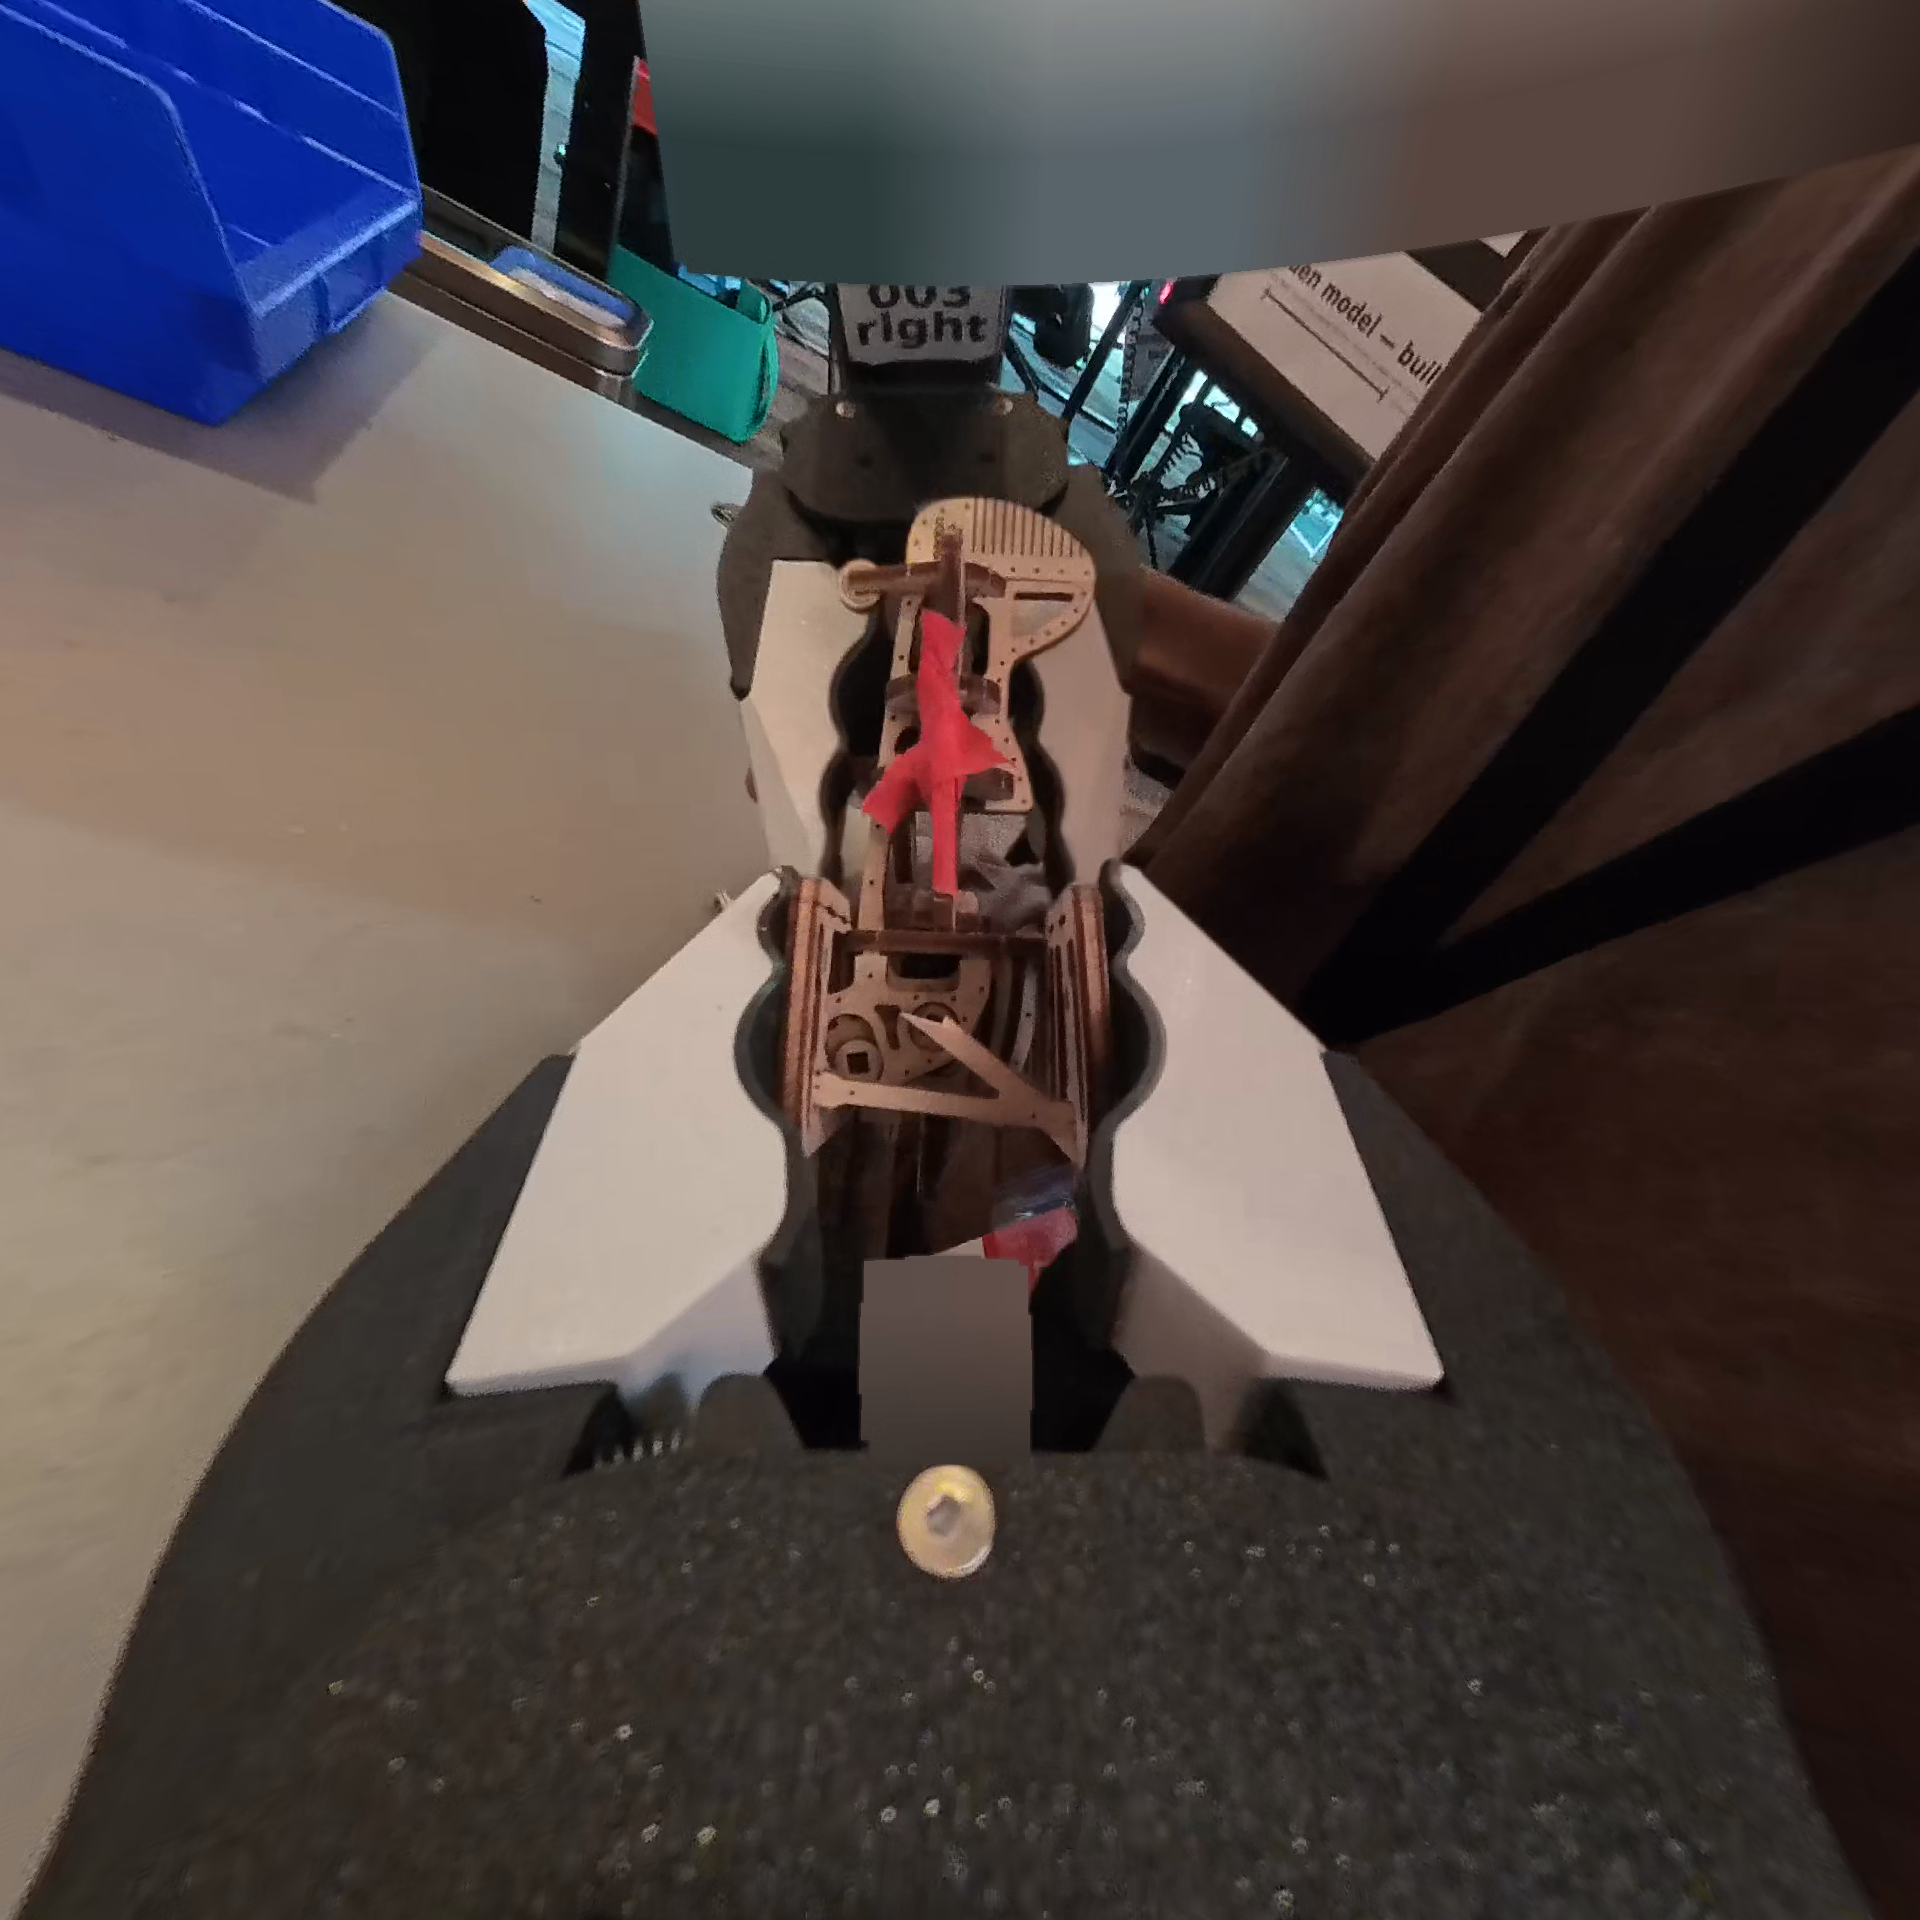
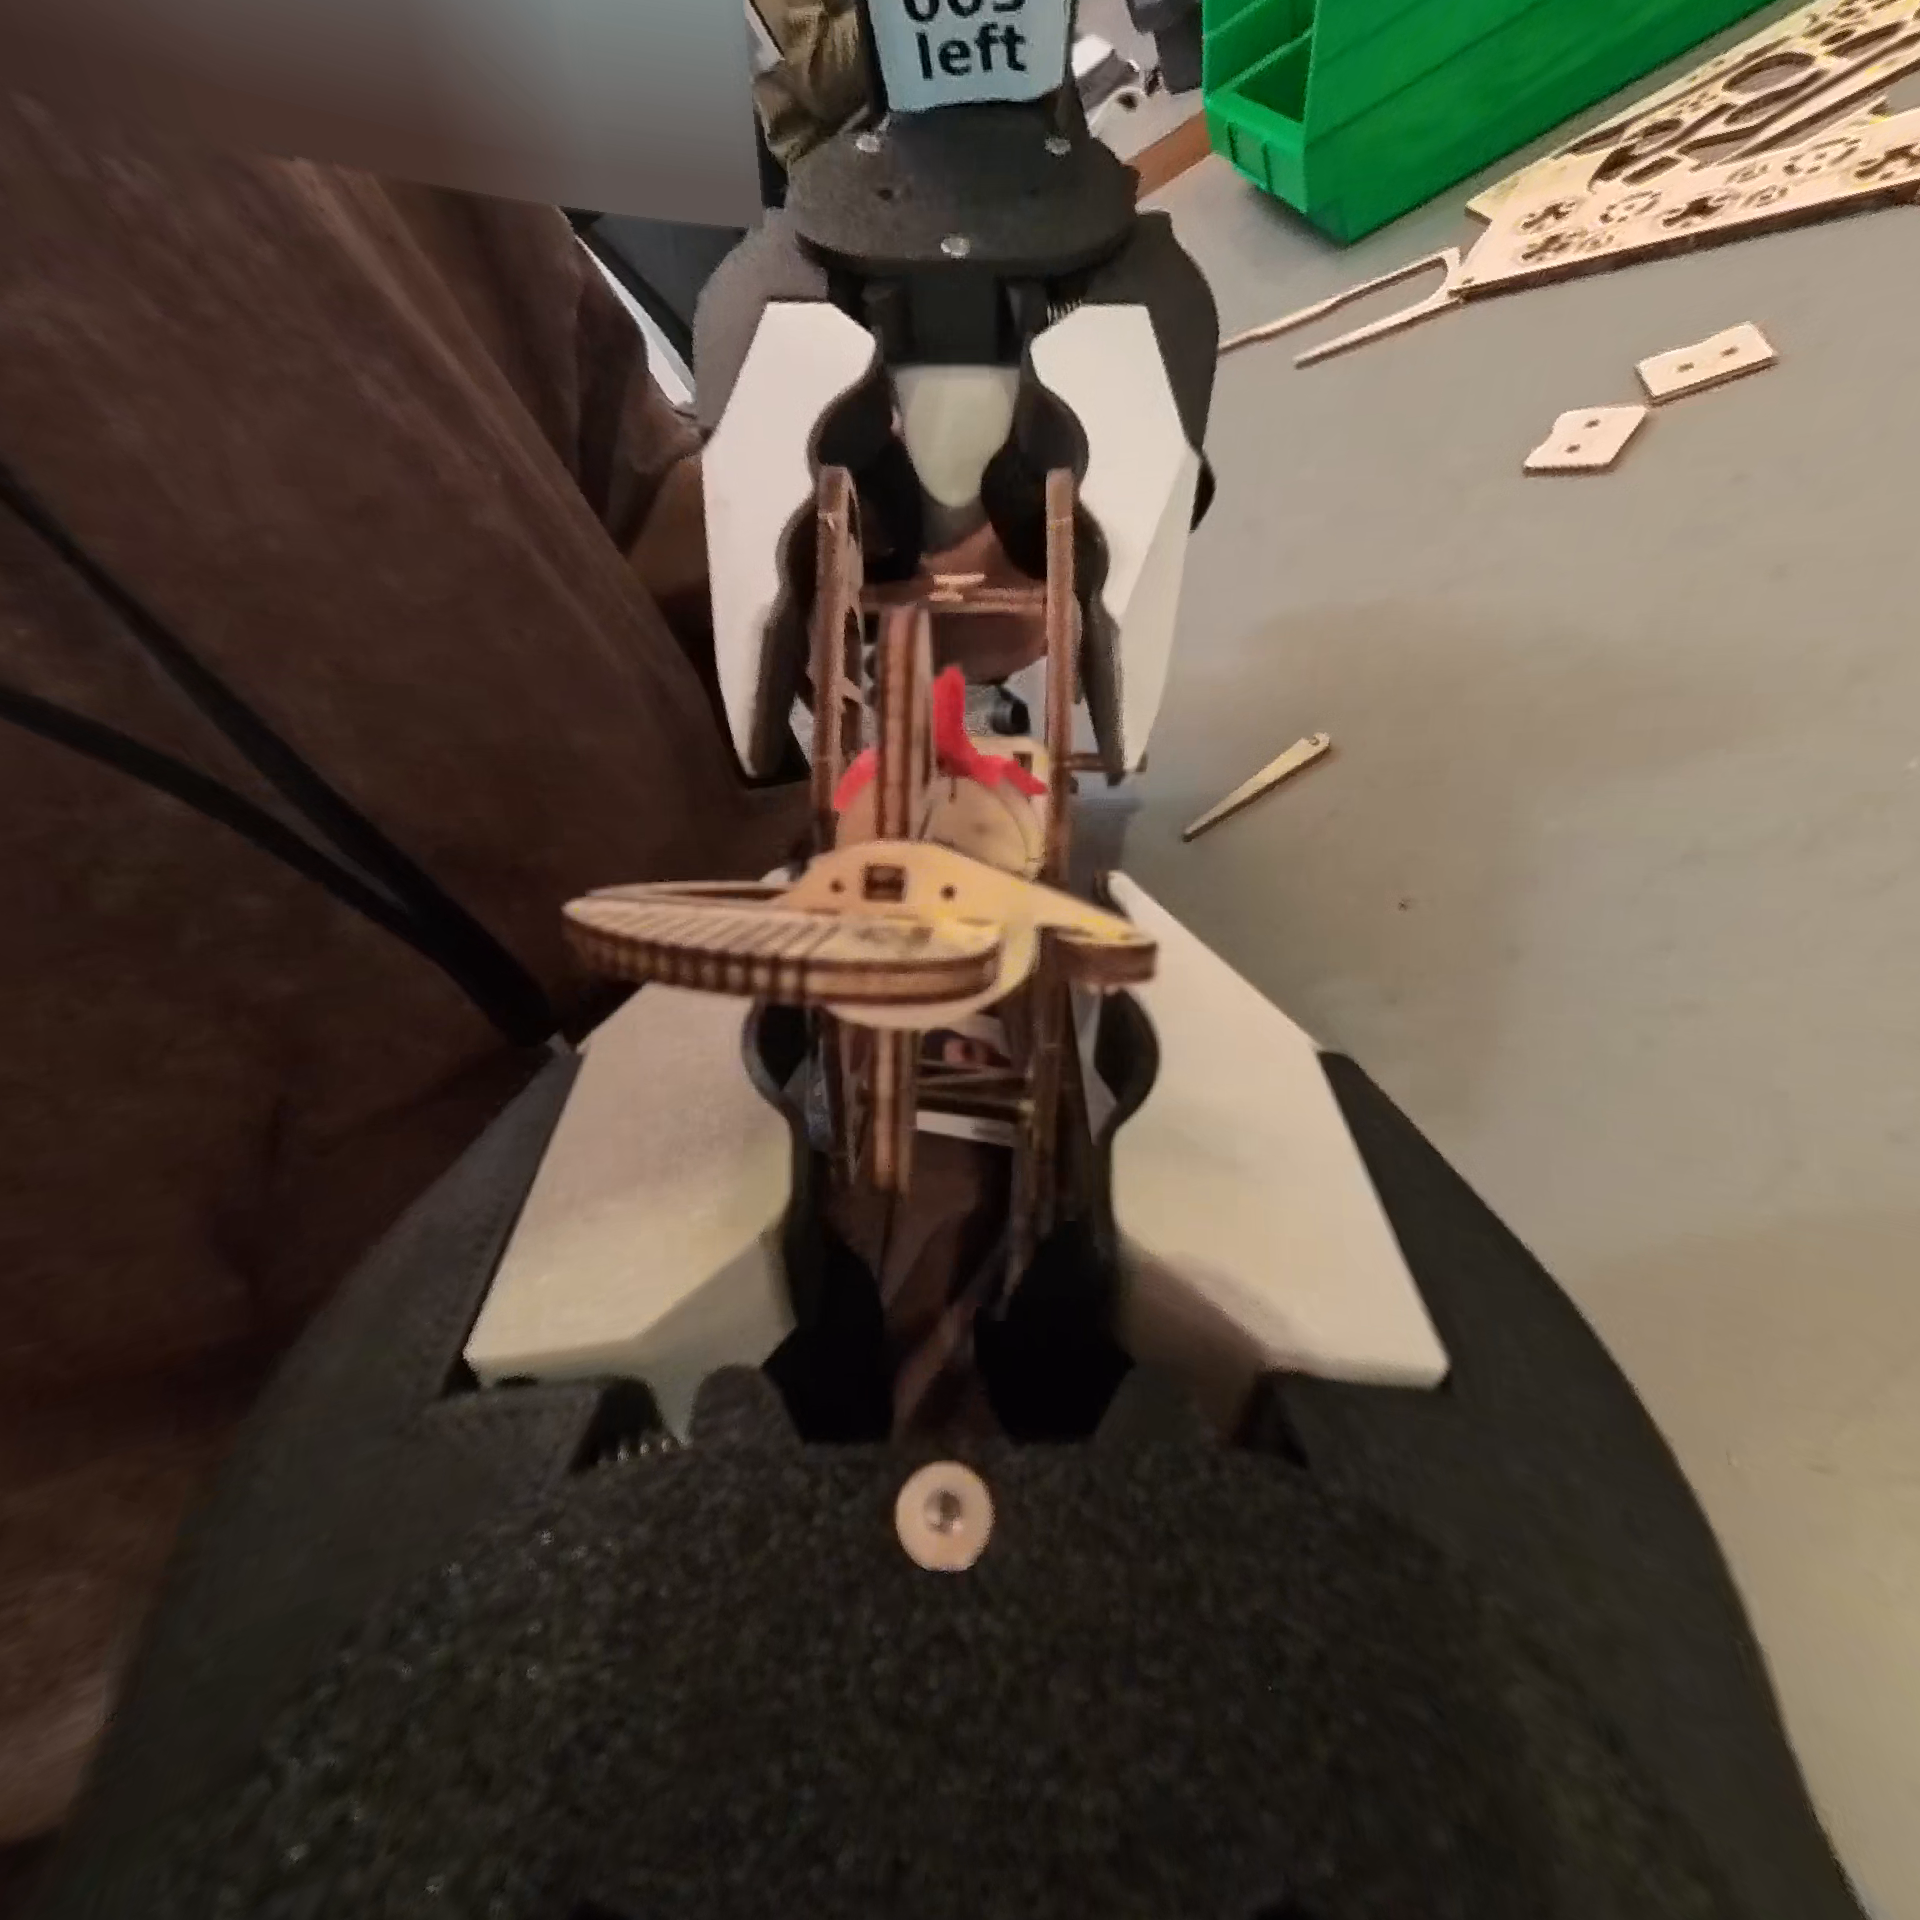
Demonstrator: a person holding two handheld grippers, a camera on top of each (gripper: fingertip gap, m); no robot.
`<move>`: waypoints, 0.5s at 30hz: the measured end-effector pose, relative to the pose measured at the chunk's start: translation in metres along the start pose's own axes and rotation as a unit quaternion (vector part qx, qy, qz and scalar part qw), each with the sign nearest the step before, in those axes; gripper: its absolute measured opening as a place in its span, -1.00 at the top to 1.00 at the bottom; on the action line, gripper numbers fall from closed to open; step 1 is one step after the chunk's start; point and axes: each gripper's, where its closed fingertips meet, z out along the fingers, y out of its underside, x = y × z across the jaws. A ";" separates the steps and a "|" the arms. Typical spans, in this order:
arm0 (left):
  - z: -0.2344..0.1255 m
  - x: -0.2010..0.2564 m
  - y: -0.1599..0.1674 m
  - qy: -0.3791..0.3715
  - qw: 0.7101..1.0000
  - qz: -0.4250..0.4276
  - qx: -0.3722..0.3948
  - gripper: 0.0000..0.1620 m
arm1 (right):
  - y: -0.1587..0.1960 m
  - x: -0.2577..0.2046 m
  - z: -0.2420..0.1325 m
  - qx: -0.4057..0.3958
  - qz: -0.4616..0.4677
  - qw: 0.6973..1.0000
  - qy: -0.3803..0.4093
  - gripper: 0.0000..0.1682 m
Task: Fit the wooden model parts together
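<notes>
A partly built wooden model [image 1: 935,1039] with red tape [image 1: 935,748] around its middle is held in the air between my two grippers, which face each other. My left gripper [image 1: 945,904] is shut on its wheeled end, one white finger on each side disc. My right gripper [image 1: 940,821] is shut on the narrow tail end beyond it. In the right wrist view, my right gripper [image 2: 914,977] clamps the model [image 2: 873,914] just below a flat fin piece lying across it, and the left gripper [image 2: 945,764] grips the far end.
A blue bin [image 1: 187,208] and a green bin [image 1: 707,353] stand at the back of the grey table [image 1: 312,727]. In the right wrist view, a green bin [image 2: 1403,104], a cut-out wooden sheet [image 2: 1714,156], two small square pieces [image 2: 1704,358] and a thin stick [image 2: 1257,784] lie to the right. A person's brown garment [image 2: 312,727] is close on the left. My left and right fingertips are right by each other.
</notes>
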 end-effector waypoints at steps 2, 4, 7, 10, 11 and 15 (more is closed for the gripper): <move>-0.001 0.000 -0.003 -0.006 1.000 0.008 0.006 0.34 | 0.002 0.002 0.002 -0.007 -0.003 1.000 0.006 0.37; 0.002 0.000 -0.001 -0.014 1.000 0.026 -0.001 0.34 | 0.001 -0.001 0.005 -0.002 -0.002 1.000 0.003 0.38; 0.006 0.000 0.005 -0.033 0.997 0.060 -0.023 0.35 | 0.004 0.002 0.008 -0.016 -0.017 1.000 0.015 0.42; 0.005 0.000 0.002 -0.040 0.996 0.073 -0.017 0.35 | 0.000 0.002 0.007 -0.017 -0.047 0.998 0.027 0.43; 0.005 0.001 0.001 -0.038 0.996 0.074 -0.015 0.35 | 0.000 0.001 0.007 -0.016 -0.049 0.998 0.026 0.42; 0.004 0.005 -0.004 -0.039 0.995 0.095 -0.003 0.36 | -0.004 -0.001 0.006 -0.001 -0.062 0.998 0.033 0.42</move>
